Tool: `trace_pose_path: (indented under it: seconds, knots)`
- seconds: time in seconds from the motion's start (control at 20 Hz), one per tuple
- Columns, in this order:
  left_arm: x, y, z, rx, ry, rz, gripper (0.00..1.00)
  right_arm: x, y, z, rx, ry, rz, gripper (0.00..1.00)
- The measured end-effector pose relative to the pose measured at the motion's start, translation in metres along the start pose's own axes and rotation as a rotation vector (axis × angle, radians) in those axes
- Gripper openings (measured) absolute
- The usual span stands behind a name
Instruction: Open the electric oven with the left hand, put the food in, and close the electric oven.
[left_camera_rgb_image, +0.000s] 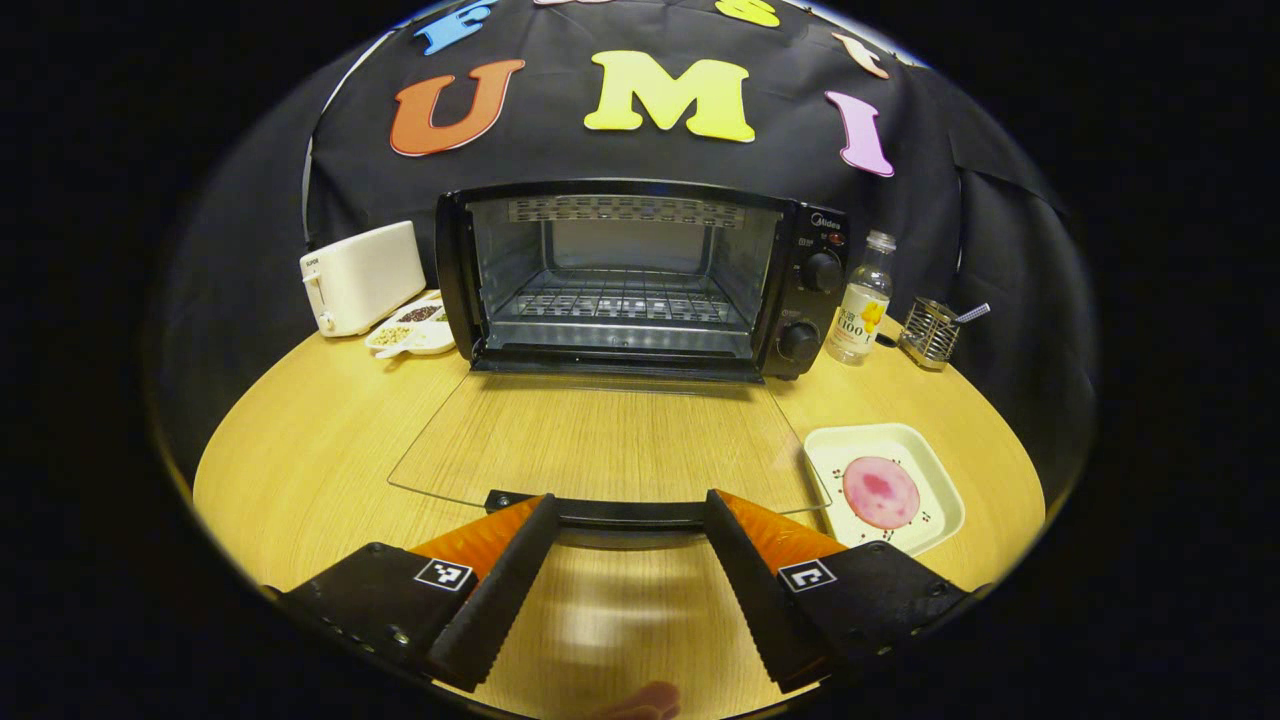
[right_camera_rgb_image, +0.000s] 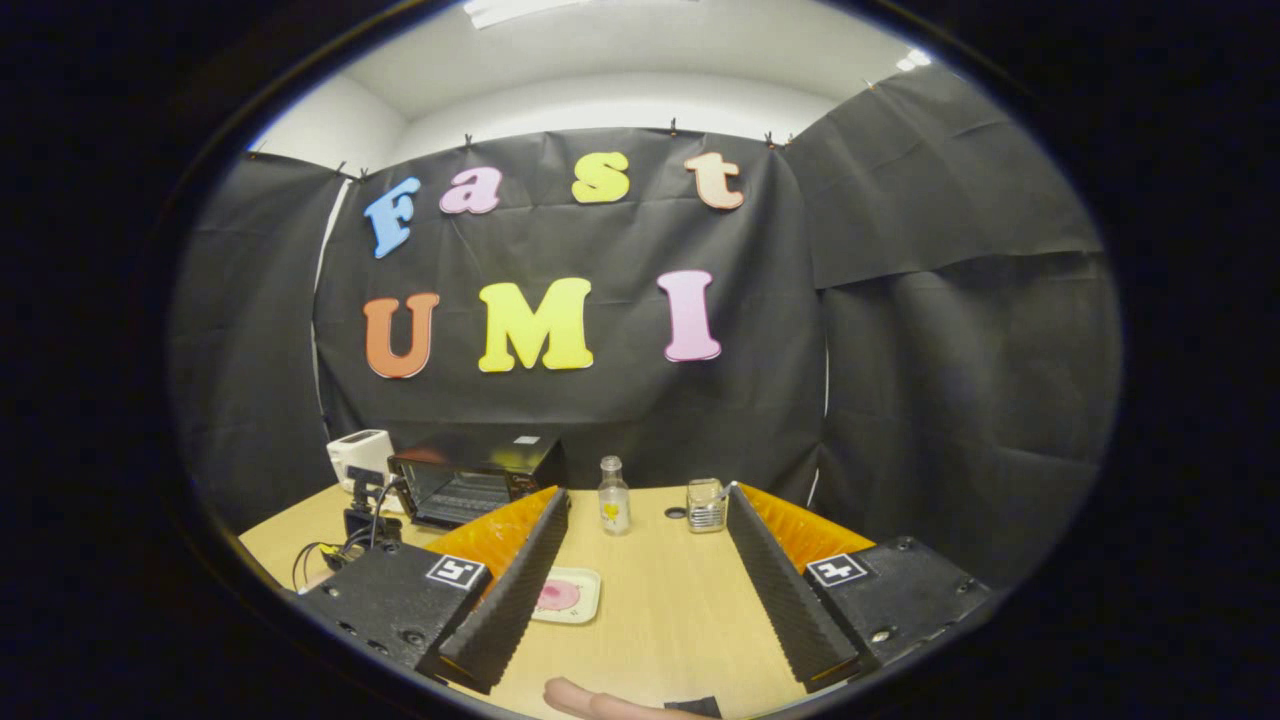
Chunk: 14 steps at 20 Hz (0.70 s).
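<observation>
The black electric oven stands open at the back of the table, its rack bare. Its glass door lies flat toward me, with the dark handle at its near edge. My left gripper is open, its fingertips just over the two ends of that handle. A round pink food lies on a white square plate to the right of the door. In the right gripper view, my right gripper hangs open and holds nothing, well above the table, with the food on its plate below its left finger and the oven far left.
A white toaster and a dish of snacks stand left of the oven. A small bottle and a metal holder stand to its right. The round wooden table ends close on every side. A fingertip shows at the bottom of the right gripper view.
</observation>
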<state>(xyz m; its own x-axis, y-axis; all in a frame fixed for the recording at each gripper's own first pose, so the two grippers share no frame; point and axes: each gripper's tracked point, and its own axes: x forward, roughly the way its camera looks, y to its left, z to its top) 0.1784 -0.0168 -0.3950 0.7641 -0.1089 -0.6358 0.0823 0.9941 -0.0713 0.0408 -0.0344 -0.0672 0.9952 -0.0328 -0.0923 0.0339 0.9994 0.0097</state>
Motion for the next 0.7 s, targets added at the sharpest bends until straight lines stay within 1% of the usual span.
trace_pose_path:
  seconds: [0.3,0.4,0.45,0.5,0.55,0.6,0.7]
  knots:
    - [0.001,0.003,-0.002,0.003,-0.001,-0.003,0.95,0.008,0.005,-0.006,-0.003,0.028,0.003,0.98]
    - [0.0,0.002,-0.001,-0.005,-0.016,0.0,0.95,0.013,0.01,-0.012,0.0,0.054,0.02,0.98]
    - [-0.001,0.002,0.001,-0.013,-0.036,0.0,0.95,0.018,0.013,-0.016,-0.001,0.068,0.031,1.0]
    - [-0.005,0.005,0.005,-0.028,-0.06,0.012,0.95,0.023,0.012,-0.019,-0.007,0.085,0.035,0.98]
    - [-0.01,0.009,0.008,-0.04,-0.082,0.031,0.95,0.03,0.011,-0.025,-0.017,0.108,0.037,0.98]
    - [-0.017,0.009,0.011,-0.054,-0.1,0.035,0.96,0.036,0.01,-0.031,-0.026,0.136,0.035,0.98]
    - [-0.036,0.004,0.024,-0.069,-0.149,0.016,0.94,0.049,0.009,-0.044,-0.043,0.194,0.041,0.98]
